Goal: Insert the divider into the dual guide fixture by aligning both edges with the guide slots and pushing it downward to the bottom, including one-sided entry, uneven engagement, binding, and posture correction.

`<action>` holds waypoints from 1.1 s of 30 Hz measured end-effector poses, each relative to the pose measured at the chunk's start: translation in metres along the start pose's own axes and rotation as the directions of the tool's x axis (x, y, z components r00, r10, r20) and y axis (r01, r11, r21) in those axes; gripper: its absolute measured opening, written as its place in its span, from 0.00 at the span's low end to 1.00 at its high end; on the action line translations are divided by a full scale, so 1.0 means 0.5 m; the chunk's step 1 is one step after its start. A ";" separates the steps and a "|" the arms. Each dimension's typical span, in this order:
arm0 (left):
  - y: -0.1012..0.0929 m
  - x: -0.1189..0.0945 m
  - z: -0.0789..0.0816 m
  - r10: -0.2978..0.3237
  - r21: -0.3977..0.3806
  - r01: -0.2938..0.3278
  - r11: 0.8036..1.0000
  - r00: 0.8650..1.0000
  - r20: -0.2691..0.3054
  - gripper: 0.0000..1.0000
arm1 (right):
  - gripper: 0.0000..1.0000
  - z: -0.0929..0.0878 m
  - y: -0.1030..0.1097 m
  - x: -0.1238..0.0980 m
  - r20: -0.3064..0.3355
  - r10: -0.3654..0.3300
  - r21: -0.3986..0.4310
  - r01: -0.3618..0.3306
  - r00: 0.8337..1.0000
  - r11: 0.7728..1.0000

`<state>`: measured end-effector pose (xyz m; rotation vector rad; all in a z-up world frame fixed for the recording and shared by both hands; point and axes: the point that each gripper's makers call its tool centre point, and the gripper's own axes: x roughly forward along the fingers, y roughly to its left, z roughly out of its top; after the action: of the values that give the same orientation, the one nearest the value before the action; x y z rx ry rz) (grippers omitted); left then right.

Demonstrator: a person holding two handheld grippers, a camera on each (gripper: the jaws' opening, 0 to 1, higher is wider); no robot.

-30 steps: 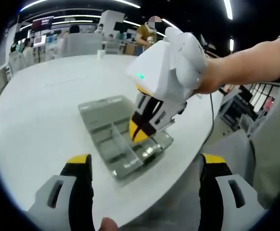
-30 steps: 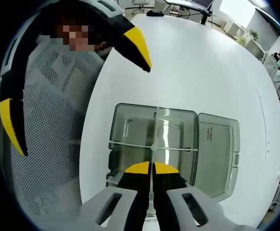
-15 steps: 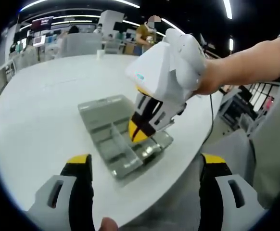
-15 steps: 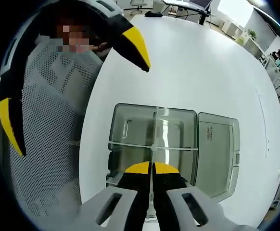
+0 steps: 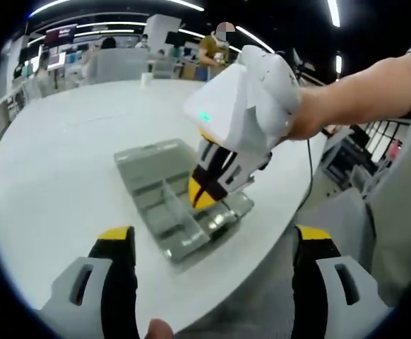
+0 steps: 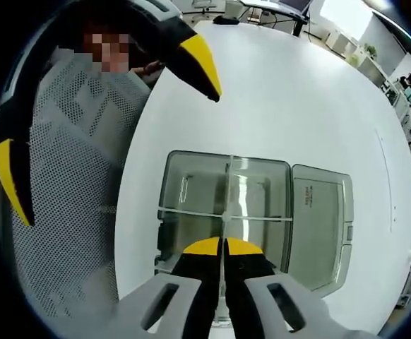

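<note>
The fixture is a clear grey box (image 5: 164, 205) lying near the round white table's edge, with its lid (image 6: 320, 224) folded open beside it. In the right gripper view the box (image 6: 191, 194) lies straight below me. My right gripper (image 6: 223, 246) is shut on a thin clear divider (image 6: 227, 192), seen edge-on and running lengthwise down the box's middle across a cross rib. In the left gripper view the right gripper (image 5: 204, 192), held by a hand, points down into the box. My left gripper (image 5: 212, 239) hangs open over the table's near edge, well short of the box.
The white table (image 5: 64, 148) spreads bare to the left and behind the box. A person's mesh-clad body (image 6: 71, 212) stands at the table edge. The left gripper's yellow fingertips (image 6: 200, 67) hover above that edge. Desks, shelves and people stand far behind.
</note>
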<state>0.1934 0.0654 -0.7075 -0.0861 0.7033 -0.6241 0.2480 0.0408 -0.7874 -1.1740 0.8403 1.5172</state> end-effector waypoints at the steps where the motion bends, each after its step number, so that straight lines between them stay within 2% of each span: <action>1: 0.000 0.000 0.000 0.000 0.000 0.000 1.000 1.000 0.000 0.90 | 0.00 -0.001 0.000 0.001 0.000 0.000 0.000 0.000 1.000 1.000; 16: 0.000 -0.010 -0.008 0.008 -0.001 -0.008 1.000 1.000 -0.004 0.90 | 0.00 -0.003 0.002 0.009 0.015 0.015 0.044 -0.016 1.000 0.999; 20: -0.003 -0.012 -0.011 0.009 -0.001 -0.009 1.000 1.000 -0.004 0.90 | 0.00 -0.005 0.004 0.011 0.002 0.015 0.013 -0.015 1.000 1.000; 22: -0.005 -0.014 -0.011 0.009 -0.001 -0.009 1.000 1.000 -0.004 0.90 | 0.04 -0.008 0.003 0.013 0.000 0.009 0.019 -0.009 1.000 1.000; 27: -0.006 -0.017 -0.013 0.009 0.002 -0.009 1.000 1.000 -0.006 0.90 | 0.05 -0.008 -0.005 0.006 0.019 -0.008 0.030 0.008 1.000 1.000; 33: -0.008 -0.017 -0.011 0.007 0.009 -0.007 1.000 1.000 -0.005 0.90 | 0.11 -0.006 -0.008 -0.004 0.051 -0.006 0.086 0.001 0.999 0.996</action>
<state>0.1828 0.0676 -0.7054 -0.0733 0.7055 -0.6210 0.2527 0.0383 -0.7862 -1.0691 0.8597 1.4878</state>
